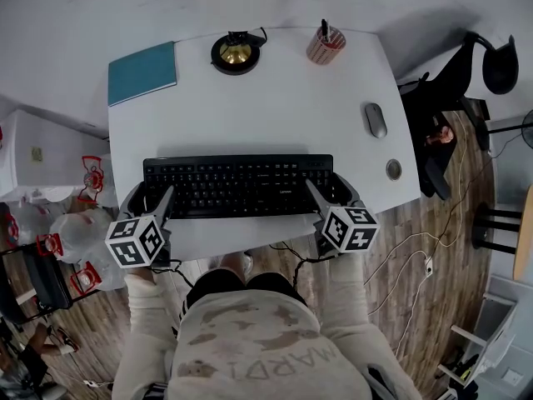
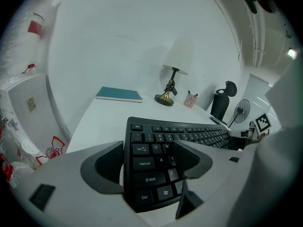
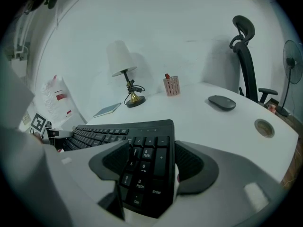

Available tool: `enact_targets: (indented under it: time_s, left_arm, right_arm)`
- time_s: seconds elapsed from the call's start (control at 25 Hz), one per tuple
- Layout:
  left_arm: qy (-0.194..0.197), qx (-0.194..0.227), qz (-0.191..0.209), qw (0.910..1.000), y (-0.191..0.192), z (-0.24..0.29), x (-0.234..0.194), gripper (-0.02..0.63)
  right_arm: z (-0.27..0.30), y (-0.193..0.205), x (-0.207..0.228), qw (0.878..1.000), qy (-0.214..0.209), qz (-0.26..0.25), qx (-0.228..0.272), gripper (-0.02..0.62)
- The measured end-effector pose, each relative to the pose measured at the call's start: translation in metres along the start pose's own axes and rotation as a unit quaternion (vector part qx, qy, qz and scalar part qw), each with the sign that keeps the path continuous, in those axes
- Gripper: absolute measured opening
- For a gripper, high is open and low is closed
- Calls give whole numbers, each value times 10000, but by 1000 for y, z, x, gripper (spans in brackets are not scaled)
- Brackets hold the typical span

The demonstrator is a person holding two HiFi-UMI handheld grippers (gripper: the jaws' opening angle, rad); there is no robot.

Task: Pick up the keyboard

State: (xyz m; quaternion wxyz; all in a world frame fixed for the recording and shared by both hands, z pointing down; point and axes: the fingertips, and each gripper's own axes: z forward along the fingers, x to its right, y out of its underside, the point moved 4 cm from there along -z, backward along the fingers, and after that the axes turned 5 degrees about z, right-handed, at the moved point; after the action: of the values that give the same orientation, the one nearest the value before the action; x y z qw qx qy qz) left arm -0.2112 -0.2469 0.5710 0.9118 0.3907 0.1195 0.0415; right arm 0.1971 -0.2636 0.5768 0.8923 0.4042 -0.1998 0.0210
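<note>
Left gripper is open and straddles the left end of the keyboard. In its own view 1 jaw sits just outside the end edge, by Caps Lock/Shift, and the other lies over the letter keys near S and X, so nothing's clamped. The keyboard lies flat along the near edge of the table, w/ bare table behind it. Right gripper mirrors this at the other end: also open, 1 jaw over the numpad digits, the other just off the right edge. Mouse is further right and back, well apart, so not in the way. Step in hand, as I read it, is getting a firm hold at both ends before any lift. W/ 1 jaw on top of the keys and 1 beside the edge, closing would prob. just press keys or slip off. Better to tilt each gripper so 1 jaw goes under the end lip and 1 over it, or to press the 2 outer jaws inward vs each other. Close both sides at approx the same time, then raise both ends together and level. It's a long, thin board, so uneven lift could twist it or let 1 end slide out. Can't tell if there's a cord, so lift slowly at 1st.
</note>
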Motion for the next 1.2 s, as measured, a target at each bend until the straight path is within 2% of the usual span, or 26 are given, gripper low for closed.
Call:
enact_targets:
  time_s: [0.48, 1.2]
  left_arm:
    - [122, 654, 119, 9977, -31, -40, 20, 333]
    - [366, 1421, 567, 9875, -70, -95, 54, 333]
  right_arm:
    - [-56, -39, -20, 9947, 30, -418, 942, 318]
    - [-138, -59, -37, 9808, 246, -477, 1877, 318]
